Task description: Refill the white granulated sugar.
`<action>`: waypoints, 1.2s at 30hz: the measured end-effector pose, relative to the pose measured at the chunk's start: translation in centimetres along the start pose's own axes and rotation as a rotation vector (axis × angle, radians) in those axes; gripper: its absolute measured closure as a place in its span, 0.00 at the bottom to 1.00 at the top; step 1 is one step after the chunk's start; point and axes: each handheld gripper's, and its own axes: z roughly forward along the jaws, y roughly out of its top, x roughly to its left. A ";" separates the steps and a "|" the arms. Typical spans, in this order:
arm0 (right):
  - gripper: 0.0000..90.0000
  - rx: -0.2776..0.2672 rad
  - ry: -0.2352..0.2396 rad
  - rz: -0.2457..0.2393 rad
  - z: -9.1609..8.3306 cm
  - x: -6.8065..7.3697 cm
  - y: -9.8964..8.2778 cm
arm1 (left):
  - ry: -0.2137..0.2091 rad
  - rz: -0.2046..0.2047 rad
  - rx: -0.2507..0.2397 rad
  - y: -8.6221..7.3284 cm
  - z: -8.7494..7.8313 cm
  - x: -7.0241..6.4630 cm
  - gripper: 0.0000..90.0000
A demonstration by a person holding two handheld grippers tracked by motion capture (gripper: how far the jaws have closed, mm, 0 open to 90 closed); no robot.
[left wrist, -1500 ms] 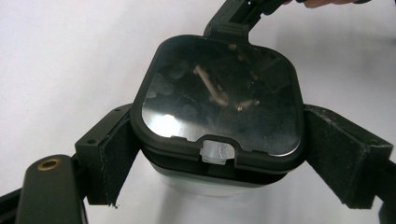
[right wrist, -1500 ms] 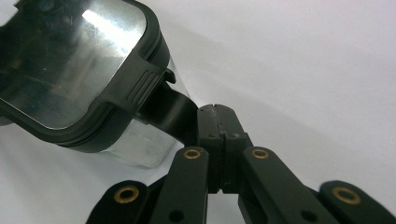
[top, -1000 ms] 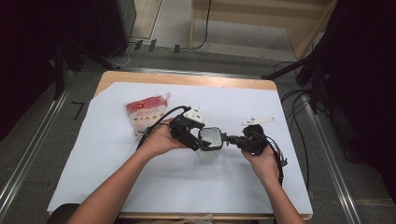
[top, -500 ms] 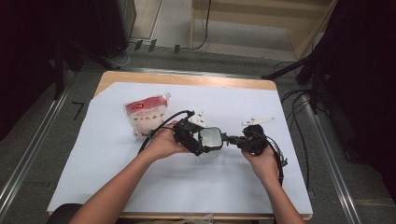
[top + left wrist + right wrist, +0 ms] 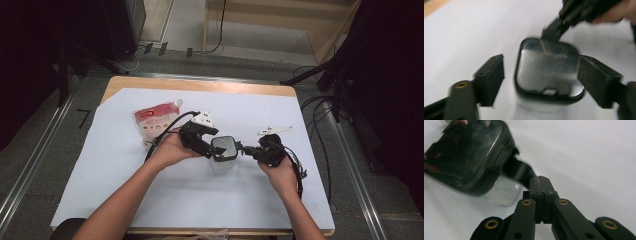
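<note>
Box (image 5: pixel 549 72), clear with a black lid (image 5: pixel 224 147), sits between my left hand-held gripper's (image 5: pixel 541 75) wide-open jaws. My right hand-held gripper (image 5: pixel 541 195) is clamped on the lid's tab (image 5: pixel 520 171). I judge we're opening it; next, left must squeeze the box.

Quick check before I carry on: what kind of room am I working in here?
Most likely a lab or recording workspace, not a home. A wooden table covered with a white sheet stands between metal floor rails, with loose cables running across the grey floor and dark equipment around it.
</note>
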 end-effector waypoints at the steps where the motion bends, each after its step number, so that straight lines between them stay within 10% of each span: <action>1: 1.00 0.003 0.000 0.003 0.0 0.0 0.0 | -0.002 0.012 0.031 -0.2 0.3 -0.1 0.22; 12: 1.00 0.003 0.000 0.004 0.0 0.0 0.0 | -0.007 0.019 0.111 -1.8 2.8 -0.9 0.15; 36: 1.00 0.002 0.004 -0.003 0.1 0.2 0.0 | 0.006 0.059 0.118 -0.9 2.0 -1.0 0.19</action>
